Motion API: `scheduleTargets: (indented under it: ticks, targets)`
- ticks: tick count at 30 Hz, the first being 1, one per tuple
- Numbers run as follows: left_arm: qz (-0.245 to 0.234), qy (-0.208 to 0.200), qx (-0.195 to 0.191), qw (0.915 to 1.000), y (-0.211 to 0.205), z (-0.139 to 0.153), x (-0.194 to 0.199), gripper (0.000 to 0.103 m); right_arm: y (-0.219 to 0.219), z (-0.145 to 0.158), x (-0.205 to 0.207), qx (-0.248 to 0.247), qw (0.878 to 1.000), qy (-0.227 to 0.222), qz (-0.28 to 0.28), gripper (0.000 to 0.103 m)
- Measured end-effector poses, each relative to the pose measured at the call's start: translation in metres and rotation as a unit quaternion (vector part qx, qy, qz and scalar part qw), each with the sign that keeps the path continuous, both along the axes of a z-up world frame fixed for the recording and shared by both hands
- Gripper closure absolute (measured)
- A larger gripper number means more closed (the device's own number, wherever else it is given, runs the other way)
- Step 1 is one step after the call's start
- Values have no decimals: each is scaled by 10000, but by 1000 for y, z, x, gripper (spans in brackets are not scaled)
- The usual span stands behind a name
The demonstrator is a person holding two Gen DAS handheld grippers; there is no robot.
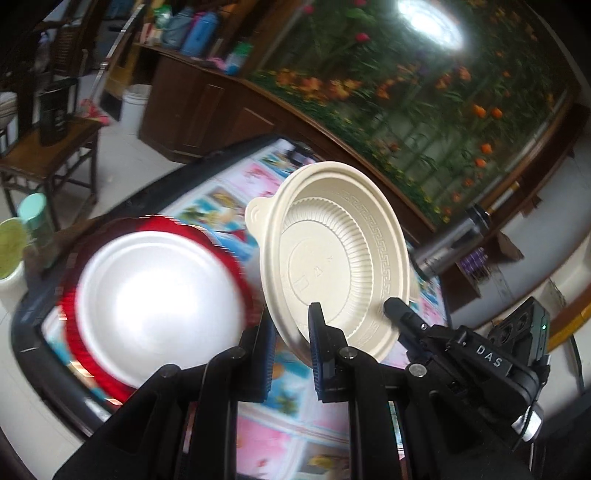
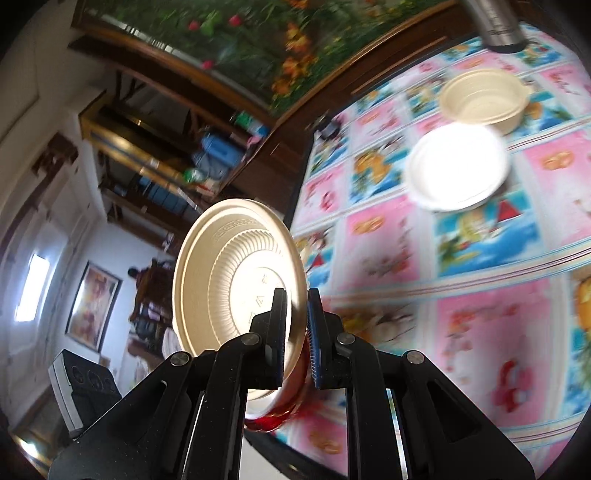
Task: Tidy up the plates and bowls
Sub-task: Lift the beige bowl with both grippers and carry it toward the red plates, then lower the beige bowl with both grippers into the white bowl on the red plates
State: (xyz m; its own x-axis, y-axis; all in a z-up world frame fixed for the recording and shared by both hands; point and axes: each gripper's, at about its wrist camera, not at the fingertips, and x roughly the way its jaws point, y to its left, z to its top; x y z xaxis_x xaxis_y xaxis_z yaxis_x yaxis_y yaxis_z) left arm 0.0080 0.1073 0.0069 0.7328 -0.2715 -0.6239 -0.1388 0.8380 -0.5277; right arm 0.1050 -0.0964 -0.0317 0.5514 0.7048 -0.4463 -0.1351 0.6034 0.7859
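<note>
Two ribbed, round cream plastic lids (image 1: 332, 254), gripper-pinched

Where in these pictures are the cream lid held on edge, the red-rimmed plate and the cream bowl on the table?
cream lid (image 1: 332, 258), left wrist view, ribbed centre.
red-rimmed plate (image 1: 159, 295), left wrist view, white middle.
cream bowl (image 2: 484, 99), right wrist view, inner wall.

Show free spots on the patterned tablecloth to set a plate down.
Free: the broad stretch of patterned tablecloth between the white round dish and the table's near edge, and the strip left of that dish. Crowded: the far end, where the cream plastic bowl, the white dish and the steel flask sit close together.
</note>
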Motion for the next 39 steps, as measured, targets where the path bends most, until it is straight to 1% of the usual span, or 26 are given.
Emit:
scheduleTargets:
  ticks: [4, 9, 11, 14, 25, 29, 36, 39]
  targets:
    - [314, 107, 119, 9994, 24, -9, -12, 87, 42, -5, 6, -75, 9991, 72, 417, 91]
    - [692, 241, 80, 9973, 54, -16, -19, 87, 87, -7, 11, -341, 9958, 46, 844, 91]
    - [800, 255, 129, 9964, 62, -14, -21, 87, 102, -6, 12, -418, 9940, 16, 1009, 91]
    - [851, 328, 219, 9956, 63, -16, -21, 87, 115, -7, 10, -478, 9921, -4, 1156, 91]
    - [670, 862, 95, 9940, 70, -52, -15, 86, 119, -43, 14, -654, 9895, 438, 1209, 91]
    - [640, 965, 109, 9932, 70, -55, -15, 86, 120, -51, 15, -687, 9887, 521, 1224, 91]
    - [580, 1050, 97, 9927, 69, -55, -16, 85, 120, -56, 14, -702, 9883, 583, 1225, 91]
    - [600, 1061, 233, 9923, 68, -52, -16, 85, 119, -58, 14, -695, 9880, 610, 1235, 91]
